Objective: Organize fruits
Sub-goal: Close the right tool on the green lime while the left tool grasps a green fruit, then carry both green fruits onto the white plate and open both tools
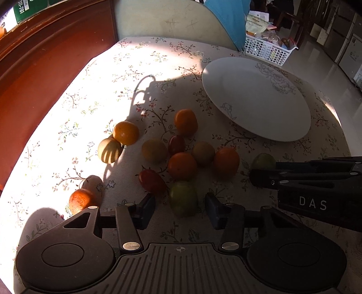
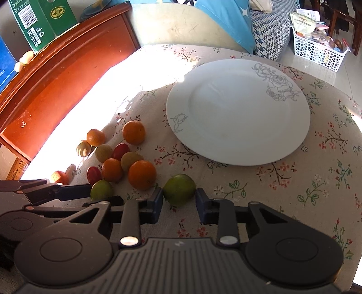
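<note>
Several small fruits lie loose on a floral tablecloth: oranges (image 1: 182,165), red ones (image 1: 152,181), yellowish ones (image 1: 154,150) and green ones. A white plate (image 1: 255,97) with a grey rose print stands bare to their right; it also shows in the right wrist view (image 2: 237,110). My left gripper (image 1: 180,208) is open with a green fruit (image 1: 183,197) between its fingers. My right gripper (image 2: 179,199) is open around another green fruit (image 2: 179,188), the pads close to its sides. The right gripper shows in the left wrist view (image 1: 305,174), and the left gripper in the right wrist view (image 2: 52,192).
A red-brown wooden cabinet (image 2: 56,90) borders the table on the left, with a green box (image 2: 43,20) on it. A cream and blue cushion (image 2: 203,20) lies behind the table. A white perforated basket (image 2: 316,49) sits on the floor at the far right.
</note>
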{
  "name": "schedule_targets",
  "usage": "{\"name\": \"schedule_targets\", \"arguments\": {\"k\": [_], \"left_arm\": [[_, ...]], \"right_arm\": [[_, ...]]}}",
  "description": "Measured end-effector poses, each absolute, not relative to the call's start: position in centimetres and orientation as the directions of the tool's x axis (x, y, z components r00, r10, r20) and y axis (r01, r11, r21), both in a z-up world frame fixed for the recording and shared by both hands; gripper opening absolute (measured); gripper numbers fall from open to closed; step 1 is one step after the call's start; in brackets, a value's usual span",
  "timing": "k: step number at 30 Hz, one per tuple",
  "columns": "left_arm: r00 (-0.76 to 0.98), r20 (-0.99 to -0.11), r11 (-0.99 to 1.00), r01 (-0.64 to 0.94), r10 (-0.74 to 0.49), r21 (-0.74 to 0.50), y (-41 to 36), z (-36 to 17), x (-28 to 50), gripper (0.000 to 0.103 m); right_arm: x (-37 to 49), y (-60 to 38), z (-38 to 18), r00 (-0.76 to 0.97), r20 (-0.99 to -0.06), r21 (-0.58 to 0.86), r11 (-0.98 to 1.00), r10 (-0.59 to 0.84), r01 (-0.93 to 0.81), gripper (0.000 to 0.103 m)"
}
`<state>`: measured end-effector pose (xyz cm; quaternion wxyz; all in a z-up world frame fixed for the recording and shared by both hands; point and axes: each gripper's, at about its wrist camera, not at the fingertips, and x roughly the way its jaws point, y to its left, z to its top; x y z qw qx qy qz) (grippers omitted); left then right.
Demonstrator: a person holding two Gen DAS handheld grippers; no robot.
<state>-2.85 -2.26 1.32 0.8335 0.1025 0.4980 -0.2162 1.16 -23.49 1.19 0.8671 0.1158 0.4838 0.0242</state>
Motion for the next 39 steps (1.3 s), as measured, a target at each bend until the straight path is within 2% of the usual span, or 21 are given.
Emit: {"name": "schedule_targets", "arguments": {"k": [2,3,5,9,25,33,39], "left_arm": [[0.411,-0.872,0.883,0.467,-0.267,-0.05,-2.2,1.3,-2.8,0.045],[0.412,-0.87,0.881,0.47,-0.27,-0.051,-2.2,1.3,-2.8,0.041],[0.42,-0.865,0.876,0.48,-0.273,-0.044,-2.4,1.4,-2.9,0.038],[0.415,-0.861,0.871,0.488,-0.293,-0.061,-2.5,1.4,-3.0,0.024],[0.451,-0.814,0.865,0.487,-0.366,-0.12,-0.3,4.2,-2.9,0.024],[0.448,-0.786,0.827,0.545,-0.425,-0.137,-1.9,6.5,-1.1,0.024],[0.422,-0.79,0.806,0.573,-0.445,-0.148,-4.1,6.1,1.0,0.024]], "right_arm": [[1.2,-23.5,1.2,0.531,-0.833,0.226,0.972,0.155,0.07,0.031],[1.1,-23.5,1.2,0.531,-0.833,0.225,0.972,0.155,0.069,0.031],[1.1,-23.5,1.2,0.532,-0.833,0.226,0.972,0.156,0.069,0.031],[1.1,-23.5,1.2,0.531,-0.832,0.225,0.972,0.157,0.064,0.031],[0.8,-24.6,3.1,0.574,-0.793,0.289,0.956,0.206,0.057,0.031],[2.8,-27.1,4.6,0.61,-0.777,0.267,0.959,0.155,0.095,0.031],[4.3,-28.8,3.4,0.571,-0.81,0.264,0.953,0.134,0.151,0.031]]}}
